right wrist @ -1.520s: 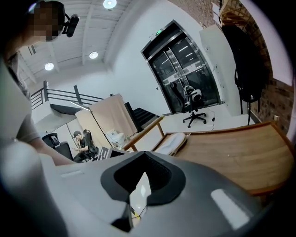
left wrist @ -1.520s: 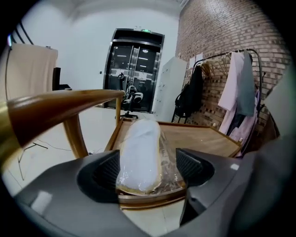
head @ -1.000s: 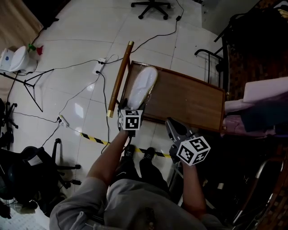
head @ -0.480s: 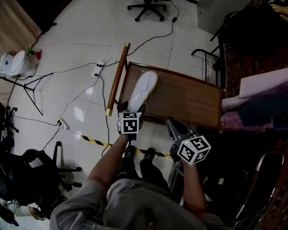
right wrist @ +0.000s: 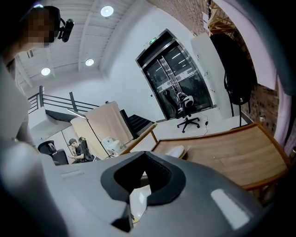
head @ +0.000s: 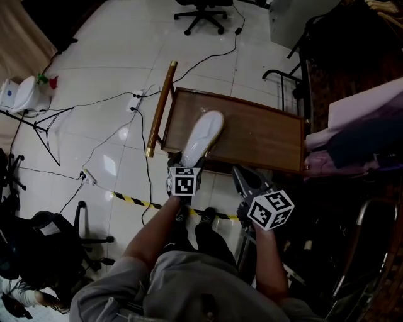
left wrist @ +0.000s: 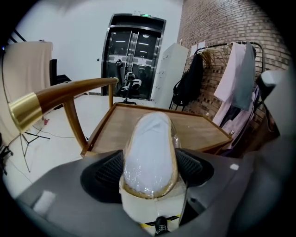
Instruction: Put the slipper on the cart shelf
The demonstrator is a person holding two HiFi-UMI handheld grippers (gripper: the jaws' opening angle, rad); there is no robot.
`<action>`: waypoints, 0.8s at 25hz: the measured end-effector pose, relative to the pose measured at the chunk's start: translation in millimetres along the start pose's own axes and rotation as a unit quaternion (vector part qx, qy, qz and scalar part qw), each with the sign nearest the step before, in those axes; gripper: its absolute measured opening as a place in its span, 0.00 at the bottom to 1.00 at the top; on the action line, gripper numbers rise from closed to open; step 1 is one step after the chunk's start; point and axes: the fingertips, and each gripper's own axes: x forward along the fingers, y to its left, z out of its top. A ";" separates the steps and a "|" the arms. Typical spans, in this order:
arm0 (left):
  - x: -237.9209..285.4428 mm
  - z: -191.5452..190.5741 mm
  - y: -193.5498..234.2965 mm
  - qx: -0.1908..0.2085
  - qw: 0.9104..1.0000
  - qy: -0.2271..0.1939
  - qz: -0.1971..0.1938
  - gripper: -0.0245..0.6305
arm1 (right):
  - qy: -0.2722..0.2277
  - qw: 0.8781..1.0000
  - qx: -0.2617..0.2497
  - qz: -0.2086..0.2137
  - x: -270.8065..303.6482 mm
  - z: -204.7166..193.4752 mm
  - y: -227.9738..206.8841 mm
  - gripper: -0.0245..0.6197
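A white slipper [head: 203, 135] wrapped in clear film is held by its heel in my left gripper [head: 189, 163]. Its toe points out over the left part of the brown wooden cart shelf [head: 258, 135]. In the left gripper view the slipper [left wrist: 150, 152] fills the gap of the left gripper [left wrist: 150, 169]. The jaws have just been closing a little and both pads press its sides, with the shelf [left wrist: 203, 129] beyond. My right gripper [head: 238, 171] hangs at the shelf's near edge. In its own view the right gripper [right wrist: 144, 152] is shut and holds nothing, with the slipper [right wrist: 175, 151] visible ahead.
The cart's wooden handle bar [head: 160, 107] with brass ends runs along its left side. Cables and a power strip [head: 137, 97] lie on the white floor. An office chair [head: 204, 9] stands far off. Hanging clothes on a rack [head: 352, 126] crowd the right. Yellow-black tape [head: 132, 198] crosses the floor.
The slipper has moved with my left gripper from the shelf's far left corner back toward its near edge. The right gripper has barely shifted.
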 end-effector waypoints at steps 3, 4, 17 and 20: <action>-2.2 4.2 -14.2 0.002 1.000 -0.011 -0.010 0.59 | -0.005 1.000 0.002 -0.007 -9.7 0.2 -4.4 0.04; -3.6 7.8 -19.2 0.004 1.000 -0.016 -0.013 0.59 | -0.007 1.000 0.002 -0.009 -13.1 1.0 -6.1 0.04; -17.3 36.7 -55.9 0.046 0.997 -0.054 -0.018 0.48 | -0.026 0.999 0.008 -0.020 -42.7 6.0 -18.7 0.04; -10.7 33.5 -57.0 0.051 0.998 -0.045 -0.018 0.47 | -0.028 0.999 0.008 -0.018 -43.7 7.2 -20.4 0.04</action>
